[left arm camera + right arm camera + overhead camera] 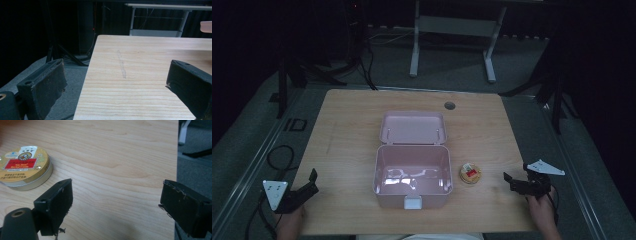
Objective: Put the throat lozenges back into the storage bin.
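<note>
Centrally on the pale wood-grain tabletop [347, 125] sits a glossy pink plastic box [412, 175], its hinged lid thrown back. Just beside its right wall lies a round gold tin [470, 173] with a red label. Left claw [307, 186] and right claw [512, 181] both gape, released, near the front corners. Grey carpet and dark curtains surround.

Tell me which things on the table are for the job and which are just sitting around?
For the job:
- round gold tin, nearest the right gripper, lying on the table
- right gripper, jaws open
- left gripper, jaws open

Probably for the job too, though that is a guess:
- pink box, lid open, beside the tin

Just there:
- wooden table
- white desk frame behind it
</note>
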{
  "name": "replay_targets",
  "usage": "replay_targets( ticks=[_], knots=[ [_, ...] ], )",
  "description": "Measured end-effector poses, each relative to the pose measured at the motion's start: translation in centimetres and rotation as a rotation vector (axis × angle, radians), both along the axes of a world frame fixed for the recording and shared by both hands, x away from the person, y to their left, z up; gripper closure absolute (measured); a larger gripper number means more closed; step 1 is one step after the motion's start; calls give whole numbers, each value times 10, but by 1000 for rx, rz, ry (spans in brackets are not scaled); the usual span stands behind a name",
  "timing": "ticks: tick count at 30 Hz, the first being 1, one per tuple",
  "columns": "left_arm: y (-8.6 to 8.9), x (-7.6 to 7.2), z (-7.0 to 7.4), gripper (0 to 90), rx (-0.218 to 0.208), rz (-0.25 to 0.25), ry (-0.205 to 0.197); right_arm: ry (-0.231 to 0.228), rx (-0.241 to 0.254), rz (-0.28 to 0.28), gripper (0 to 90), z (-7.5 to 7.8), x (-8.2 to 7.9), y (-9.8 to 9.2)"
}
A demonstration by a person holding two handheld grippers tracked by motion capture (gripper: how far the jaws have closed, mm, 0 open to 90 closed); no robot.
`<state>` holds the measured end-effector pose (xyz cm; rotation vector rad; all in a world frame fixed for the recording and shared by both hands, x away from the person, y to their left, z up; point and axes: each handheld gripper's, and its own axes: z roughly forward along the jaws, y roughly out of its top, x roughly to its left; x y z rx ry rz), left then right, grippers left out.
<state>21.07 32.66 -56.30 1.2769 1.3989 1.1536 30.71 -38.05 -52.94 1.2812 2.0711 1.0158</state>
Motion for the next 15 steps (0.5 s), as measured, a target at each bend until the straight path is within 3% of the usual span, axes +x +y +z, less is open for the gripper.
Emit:
replay_targets(
  ticks=[2, 4, 6, 10, 15],
  knots=[
    [0, 0, 0, 30, 0, 1, 0, 47, -8, 20, 108, 4, 6, 2],
    [0, 0, 0, 30, 0, 0, 1, 36, -37, 9, 143, 9, 7, 4],
    [0, 0, 0, 30, 0, -1, 3, 67, -41, 25, 139, 14, 9, 4],
    [0, 0, 0, 30, -1, 0, 2, 182, -65, 58, 141, 20, 15, 5],
    [0, 0, 0, 30, 1, 0, 4, 297, -152, 77, 148, 28, 20, 10]
  ],
)
